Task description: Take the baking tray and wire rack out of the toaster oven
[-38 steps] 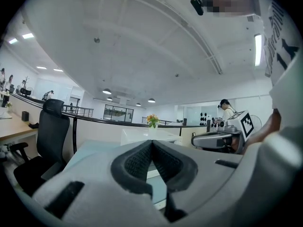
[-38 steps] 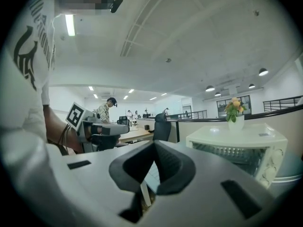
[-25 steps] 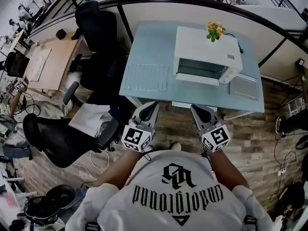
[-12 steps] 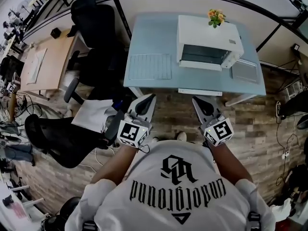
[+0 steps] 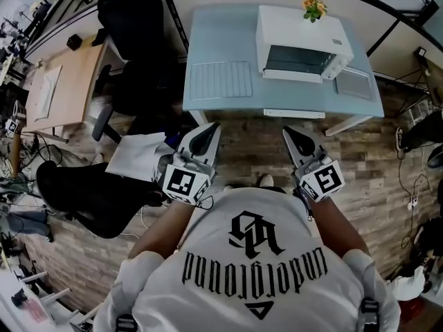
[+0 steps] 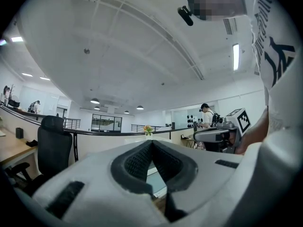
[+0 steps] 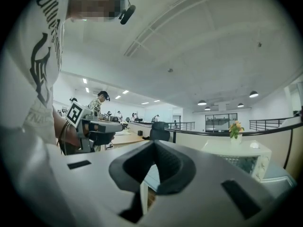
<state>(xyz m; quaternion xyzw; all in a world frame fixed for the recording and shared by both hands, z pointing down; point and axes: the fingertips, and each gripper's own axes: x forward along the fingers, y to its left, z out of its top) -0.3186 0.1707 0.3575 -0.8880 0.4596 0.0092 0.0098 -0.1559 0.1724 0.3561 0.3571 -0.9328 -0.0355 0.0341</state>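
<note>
The wire rack (image 5: 221, 79) and baking tray (image 5: 354, 84) are lying beside the toaster oven (image 5: 302, 34); seemingly nothing is remaining. The left gripper (image 5: 209, 130) and right gripper (image 5: 290, 133) are hanging closed, empty.

Stands with both elbows bent and the forearms (image 5: 163, 228) reaching forward from the torso. Holds the left gripper (image 5: 205, 135) level and pointing ahead, jaws pressed together tip to tip with nothing between them. Holds the right gripper (image 5: 293, 138) the same way, level and parallel, well apart from the left, jaws likewise closed and empty. Shows the marker cubes (image 5: 181, 183) at the rear of both grippers, tilted up toward the head.
</note>
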